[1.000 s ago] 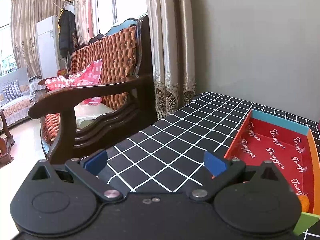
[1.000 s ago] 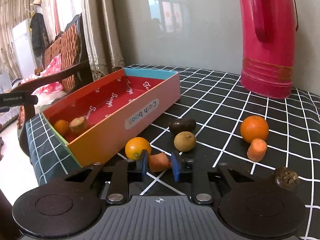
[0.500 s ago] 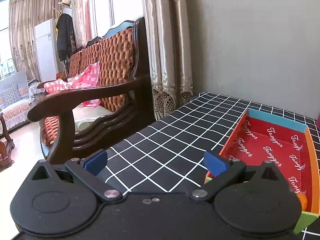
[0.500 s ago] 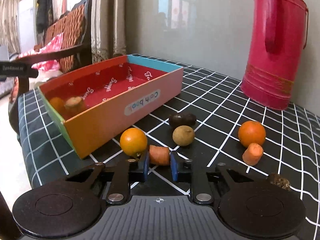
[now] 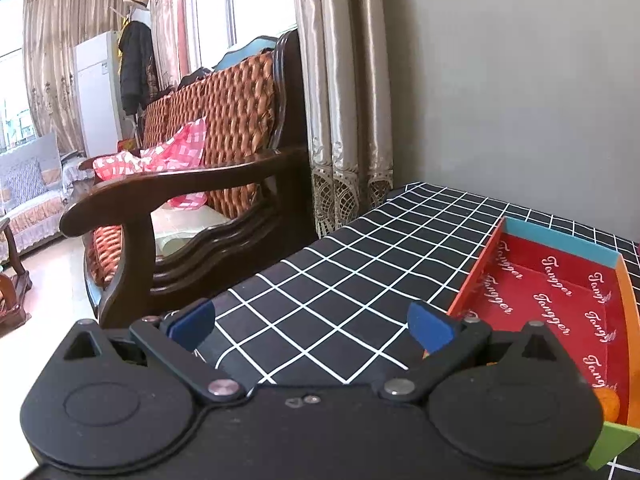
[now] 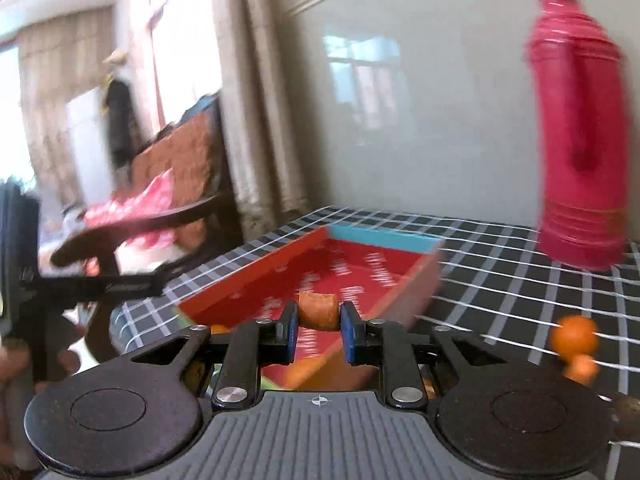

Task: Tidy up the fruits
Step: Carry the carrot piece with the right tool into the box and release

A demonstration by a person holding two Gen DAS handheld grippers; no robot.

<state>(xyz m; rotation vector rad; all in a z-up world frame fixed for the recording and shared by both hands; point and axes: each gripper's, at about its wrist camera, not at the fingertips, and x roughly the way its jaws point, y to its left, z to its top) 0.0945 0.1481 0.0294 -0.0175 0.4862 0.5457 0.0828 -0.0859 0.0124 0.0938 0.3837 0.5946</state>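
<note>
Right claw pinching carrot piece between blue pads, held above near end of red box. Right view blurred. Orange fruit and second carrot piece on checked desk, right of box, well apart from it. Pink thermos upright beyond box, far right, by wall.

Left claw spread wide, nothing between fingers, hovering over desk just left of box. Small orange fruit inside box at near corner. Wooden armchair farther left of box, off desk.
</note>
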